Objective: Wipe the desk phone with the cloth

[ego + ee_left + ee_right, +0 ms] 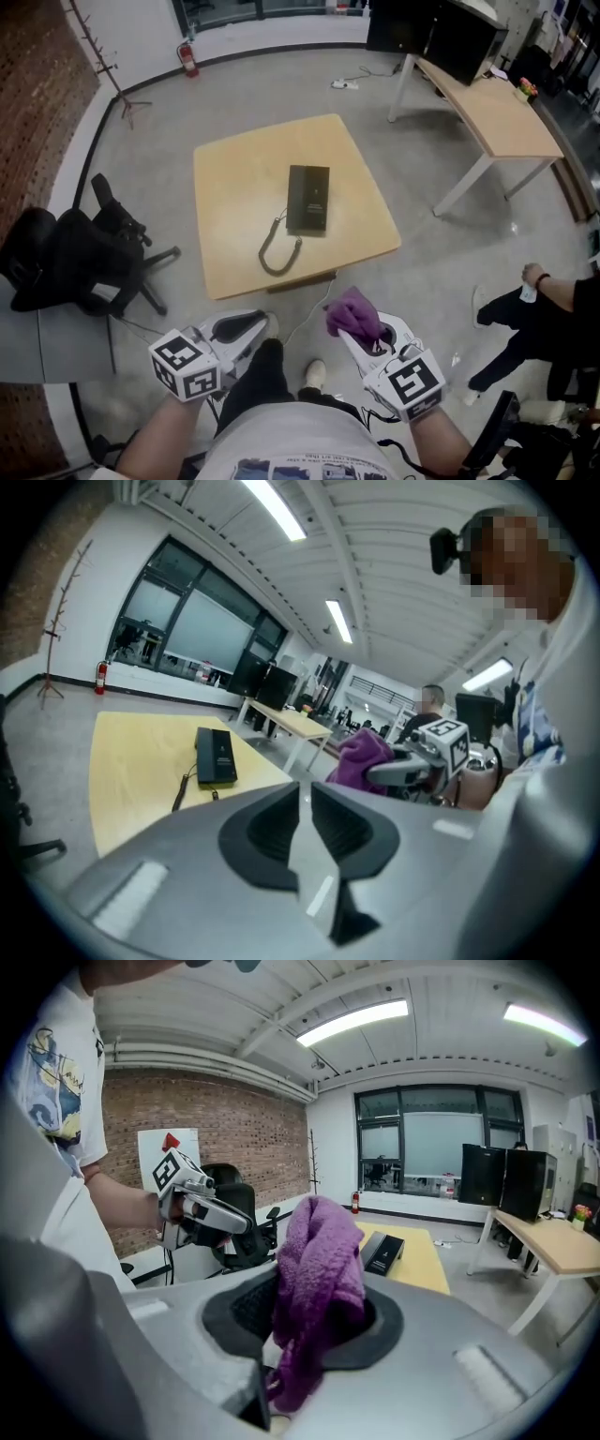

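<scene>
A black desk phone (308, 199) lies on a square wooden table (234, 169), its coiled cord (277, 251) trailing toward the near edge. Both grippers hang well short of the table, above the person's legs. My right gripper (364, 334) is shut on a bunched purple cloth (353, 312), which fills its jaws in the right gripper view (319, 1279). My left gripper (246, 325) holds nothing; in the left gripper view (302, 799) its pads stand a narrow gap apart. That view also shows the phone (216, 757) and the cloth (361, 757).
A black office chair (103, 253) stands left of the table. A longer wooden desk (497, 112) is at the back right. Another person (534, 319) sits at the right. A coat stand (98, 47) and a fire extinguisher (188, 58) are by the far wall.
</scene>
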The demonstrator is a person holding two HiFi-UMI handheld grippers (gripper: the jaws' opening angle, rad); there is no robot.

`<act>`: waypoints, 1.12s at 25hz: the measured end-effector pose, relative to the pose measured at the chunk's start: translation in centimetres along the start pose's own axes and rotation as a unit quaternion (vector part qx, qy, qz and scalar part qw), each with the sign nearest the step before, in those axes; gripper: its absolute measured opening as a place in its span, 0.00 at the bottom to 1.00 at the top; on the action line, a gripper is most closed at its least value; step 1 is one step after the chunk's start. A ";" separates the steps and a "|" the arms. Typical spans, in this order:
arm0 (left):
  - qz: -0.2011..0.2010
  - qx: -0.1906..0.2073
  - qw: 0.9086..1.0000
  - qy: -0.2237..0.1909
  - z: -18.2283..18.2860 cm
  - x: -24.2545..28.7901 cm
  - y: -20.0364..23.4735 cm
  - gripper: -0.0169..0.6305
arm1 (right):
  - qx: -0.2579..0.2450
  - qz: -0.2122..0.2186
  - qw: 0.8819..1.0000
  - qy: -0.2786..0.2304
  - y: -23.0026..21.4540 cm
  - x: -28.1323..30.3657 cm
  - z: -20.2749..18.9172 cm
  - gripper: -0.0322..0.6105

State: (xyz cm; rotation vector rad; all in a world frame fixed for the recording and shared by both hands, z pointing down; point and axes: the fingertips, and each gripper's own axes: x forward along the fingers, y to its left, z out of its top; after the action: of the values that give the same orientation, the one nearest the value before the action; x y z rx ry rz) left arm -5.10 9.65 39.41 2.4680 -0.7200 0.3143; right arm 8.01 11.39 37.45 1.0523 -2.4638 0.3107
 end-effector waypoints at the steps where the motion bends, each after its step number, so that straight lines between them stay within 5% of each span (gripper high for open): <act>1: -0.003 -0.007 1.000 -0.001 0.3 0.6 1.3 0.11 | -0.001 -0.002 1.000 0.003 -0.5 0.6 0.1 0.22; 12: -0.089 -0.057 0.993 0.054 3.0 11.2 16.5 0.31 | 0.028 -0.060 0.997 0.034 -5.8 8.1 3.7 0.22; 21: -0.166 -0.133 0.972 0.104 2.3 21.7 24.5 0.42 | 0.065 -0.114 0.989 0.074 -6.7 10.3 3.5 0.22; 28: -0.202 -0.199 0.953 0.110 2.3 26.6 26.5 0.46 | 0.088 -0.126 0.984 0.093 -7.1 10.5 3.0 0.22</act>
State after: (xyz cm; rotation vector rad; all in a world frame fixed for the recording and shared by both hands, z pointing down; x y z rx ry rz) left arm 2.42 -21.81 58.65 2.0853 -0.1531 0.2515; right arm 5.85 -1.20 40.11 1.3291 -2.1392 0.5273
